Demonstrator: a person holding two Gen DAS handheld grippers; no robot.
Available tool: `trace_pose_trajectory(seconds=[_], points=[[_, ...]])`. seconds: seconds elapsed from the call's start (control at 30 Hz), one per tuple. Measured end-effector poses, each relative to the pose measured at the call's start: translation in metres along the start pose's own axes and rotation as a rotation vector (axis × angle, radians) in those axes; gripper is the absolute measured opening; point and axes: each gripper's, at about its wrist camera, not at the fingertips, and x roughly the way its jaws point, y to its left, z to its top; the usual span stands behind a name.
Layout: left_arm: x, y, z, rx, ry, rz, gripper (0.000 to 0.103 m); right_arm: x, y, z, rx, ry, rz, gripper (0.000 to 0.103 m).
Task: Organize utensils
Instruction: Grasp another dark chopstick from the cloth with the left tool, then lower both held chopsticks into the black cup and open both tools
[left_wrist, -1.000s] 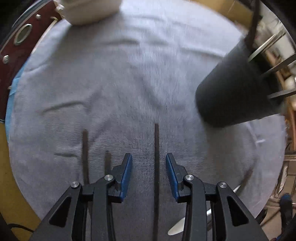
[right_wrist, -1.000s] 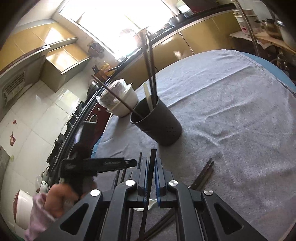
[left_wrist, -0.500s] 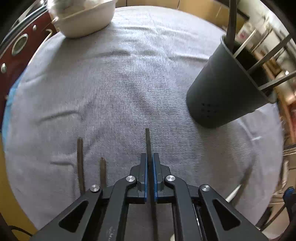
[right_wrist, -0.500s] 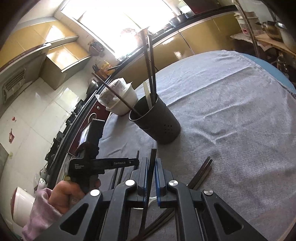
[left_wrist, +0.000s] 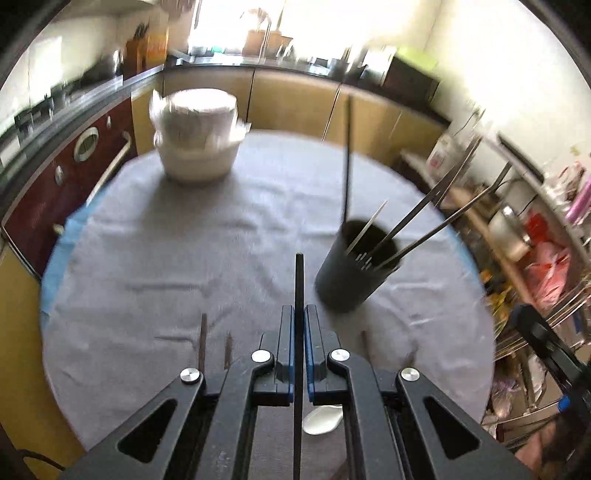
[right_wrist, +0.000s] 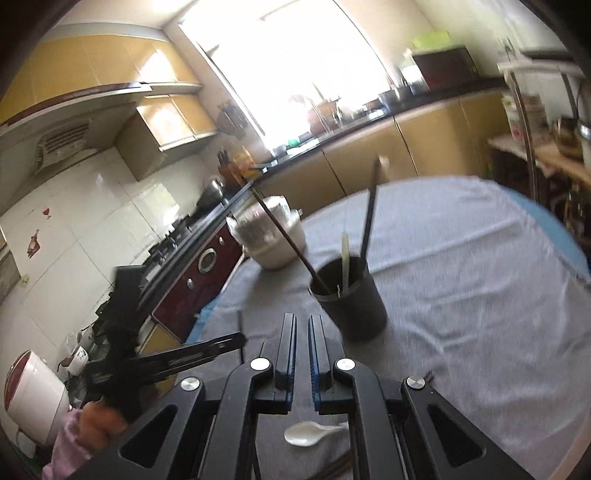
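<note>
Left hand-held gripper (left_wrist: 299, 325) clamped a thin dark chopstick (left_wrist: 299, 280) above the grey-clothed round table (left_wrist: 184, 258), near the black cylindrical utensil holder (left_wrist: 351, 280); right hand-held gripper (right_wrist: 302, 332) closed, seemingly empty.

White covered pot (left_wrist: 197, 142) (lidded) sits on grey tablecloth (left_wrist: 184, 258).

Daylight from window (right_wrist: 295, 62) blew out to white glare; both views motion-blurred, fisheye-bent at edges, corners vignetted black.
</note>
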Motion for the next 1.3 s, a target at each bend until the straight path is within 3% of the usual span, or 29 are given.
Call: trace_pose_trajectory(seconds=[0.17,0.3,0.4,0.43,0.57,0.63,0.73,0.87,0.97,1.0,1.1,1.3], points=[[-0.025,-0.015,0.028,0.017,-0.104,-0.049,0.005,-0.01,0.018,0.024,-0.056,-0.055,-0.016,0.007],[-0.039,-0.019,0.028,0.021,-0.133,-0.063,0.005,-0.001,0.017,0.032,-0.056,0.0,-0.044,0.007],[-0.037,-0.017,0.022,0.017,-0.136,-0.064,0.005,0.021,0.004,0.025,-0.041,0.131,-0.055,0.009],[-0.036,-0.017,0.02,0.015,-0.133,-0.063,0.005,0.038,-0.005,0.019,-0.022,0.218,-0.082,0.011],[-0.034,-0.012,0.014,0.001,-0.126,-0.061,0.005,0.089,-0.031,-0.007,0.022,0.437,-0.136,0.046],[-0.036,-0.009,0.013,-0.005,-0.126,-0.063,0.005,0.107,-0.037,-0.019,0.006,0.482,-0.127,0.046],[-0.041,-0.006,0.011,-0.011,-0.135,-0.064,0.005,0.135,-0.038,-0.032,-0.037,0.532,-0.146,0.046],[-0.051,-0.002,0.007,-0.014,-0.152,-0.064,0.005,0.174,-0.041,-0.045,-0.045,0.588,-0.168,0.036],[-0.057,-0.001,0.005,-0.008,-0.157,-0.061,0.005,0.193,-0.041,-0.056,-0.035,0.619,-0.187,0.015],[-0.059,-0.001,0.005,-0.006,-0.16,-0.059,0.005,0.193,-0.04,-0.056,-0.048,0.602,-0.204,0.006],[-0.065,0.003,0.006,-0.005,-0.171,-0.058,0.005,0.182,-0.039,-0.053,-0.036,0.555,-0.186,0.006],[-0.074,0.0,0.015,0.01,-0.186,-0.08,0.005,0.123,-0.018,-0.021,-0.059,0.389,-0.122,0.006]])
